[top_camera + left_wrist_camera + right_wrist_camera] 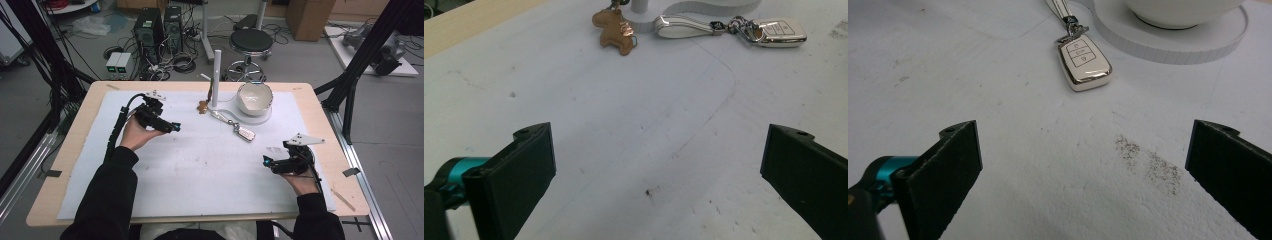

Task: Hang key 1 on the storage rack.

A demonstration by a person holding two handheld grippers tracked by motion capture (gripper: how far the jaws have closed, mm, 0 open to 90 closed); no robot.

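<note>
Left gripper [167,126]: centre-left of the high view, jaws spread wide, nothing between them.
Car key [244,132]: centre, flat on the white mat [200,165], its strap [220,117] and brown toy charm [202,107] by the white stand [217,75]; untouched.
Bowl [255,98]: upper centre-right, empty.
Right gripper [272,163]: lower right, jaws wide apart, empty.
Progress: seemingly nothing grasped yet; everything remains.

You're in a lab or robotics workspace. Beyond your fingers stand computer towers [159,27], tangled floor cables [177,62], a black stool [251,41] and cardboard boxes [310,17]. Black frame struts [367,47] flank the wooden table [80,112] with its white mat [200,170].
</note>
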